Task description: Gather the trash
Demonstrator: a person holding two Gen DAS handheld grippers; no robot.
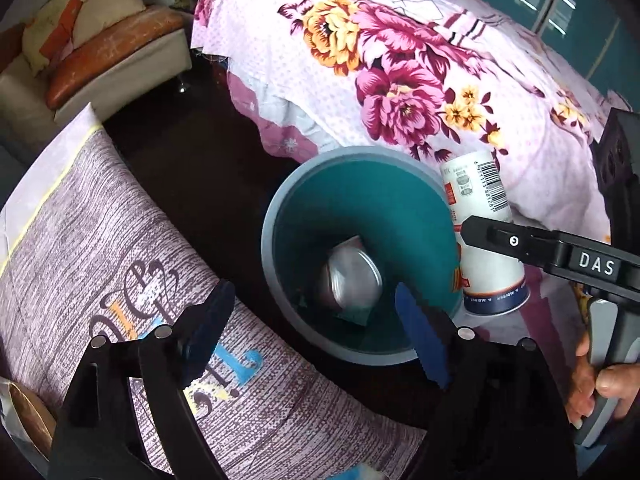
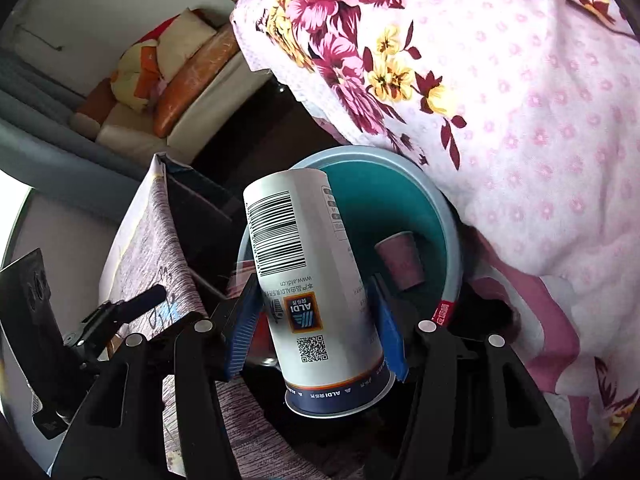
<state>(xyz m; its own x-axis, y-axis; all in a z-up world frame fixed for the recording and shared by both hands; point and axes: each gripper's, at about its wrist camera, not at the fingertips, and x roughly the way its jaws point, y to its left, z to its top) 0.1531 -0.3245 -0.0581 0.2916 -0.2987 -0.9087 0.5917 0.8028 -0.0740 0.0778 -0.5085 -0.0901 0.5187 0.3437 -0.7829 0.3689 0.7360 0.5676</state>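
Hovering over the bin (image 1: 276, 216), the left gripper (image 1: 316, 330) has its fingers (image 1: 420, 336) spread wide with nothing between them; a crumpled cup (image 1: 352, 276) lies at the bottom of the bin directly below, which fits a piece of trash already let go. The right gripper (image 2: 316, 334) has its blue fingers (image 2: 390, 338) pressed against both sides of a white can (image 2: 308, 276), gripped near its lower end so the barcode end tips forward over the bin's rim. From the left wrist view the can (image 1: 486, 232) sits just beside the bin's right edge, not yet over the opening, with a hand (image 1: 600, 384) on the handle behind it. A paper cup (image 2: 402, 260) rests against the inner wall of the bin (image 2: 450, 240). The bin stands on the dark floor (image 1: 192, 168), tucked between the floral bedspread (image 1: 400, 60) and a grey printed cloth (image 1: 92, 240), close enough to both for short carries. A sofa (image 1: 120, 60) with cushions is well apart at the back. The can looks like the next thing to go in; held low, it should tip in top-first once it is over the opening
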